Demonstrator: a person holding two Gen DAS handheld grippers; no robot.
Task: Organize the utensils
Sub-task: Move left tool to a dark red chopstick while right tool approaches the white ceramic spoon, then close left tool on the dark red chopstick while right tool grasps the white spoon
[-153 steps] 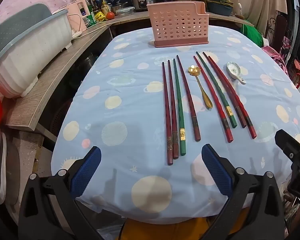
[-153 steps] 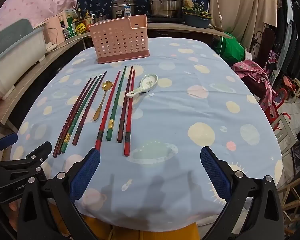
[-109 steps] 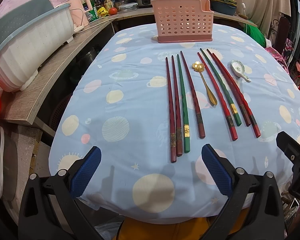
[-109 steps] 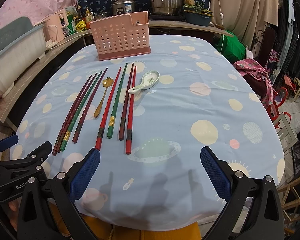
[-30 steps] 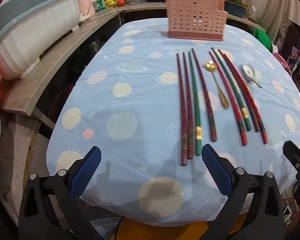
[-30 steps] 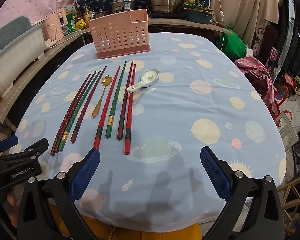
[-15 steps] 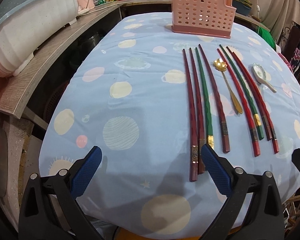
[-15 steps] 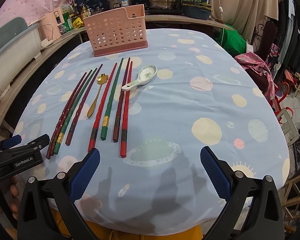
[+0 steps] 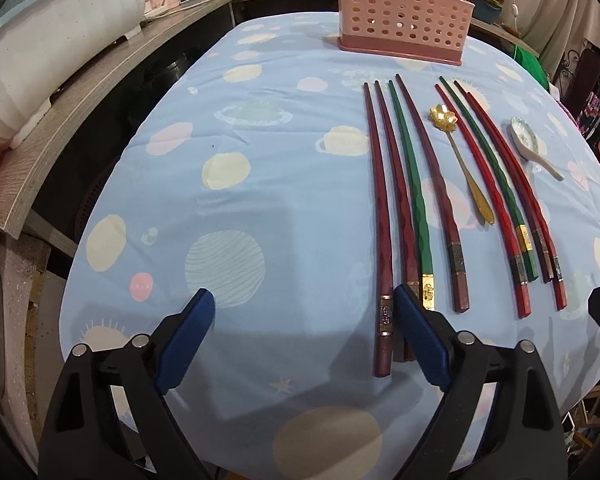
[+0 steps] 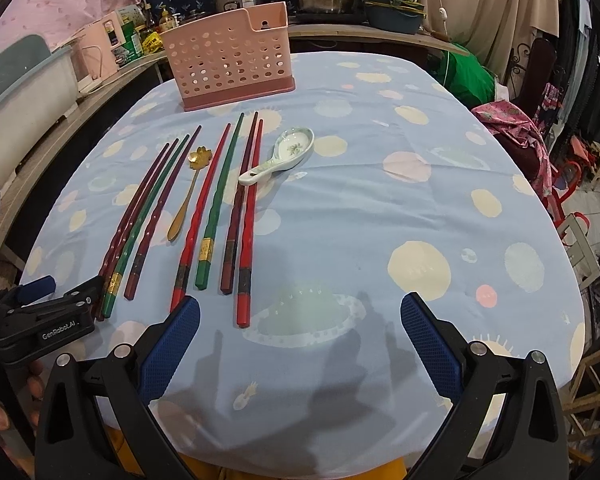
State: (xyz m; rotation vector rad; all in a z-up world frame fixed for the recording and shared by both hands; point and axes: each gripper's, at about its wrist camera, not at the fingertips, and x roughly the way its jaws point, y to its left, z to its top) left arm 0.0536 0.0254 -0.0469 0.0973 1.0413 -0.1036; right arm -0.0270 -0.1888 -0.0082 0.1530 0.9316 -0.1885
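Closing in over the last few seconds, our left gripper point(image 9: 304, 336) has slid forward and rightward across the planet-print tablecloth point(image 9: 228, 184) until its right fingertip sits over the near ends of the leftmost chopsticks point(image 9: 384, 216), while our right gripper point(image 10: 296, 340) hangs back near the table's front edge. Both sets of jaws stand wide apart and hold nothing. Eight chopsticks lie in two groups of four, a gold spoon point(image 9: 460, 160) between the groups and a ceramic spoon point(image 9: 530, 144) at the far right; the pink perforated holder point(image 9: 404, 12) stands upright at the far end of the table, well apart from the utensils and apparently still unfilled. We judge the step in hand to be a first pick from the left group. To do it well we should shift right until the butt ends lie between the fingers, not under one, come down low, and close on one stick or a tight pair; the sticks touch one another and could roll or fan out.
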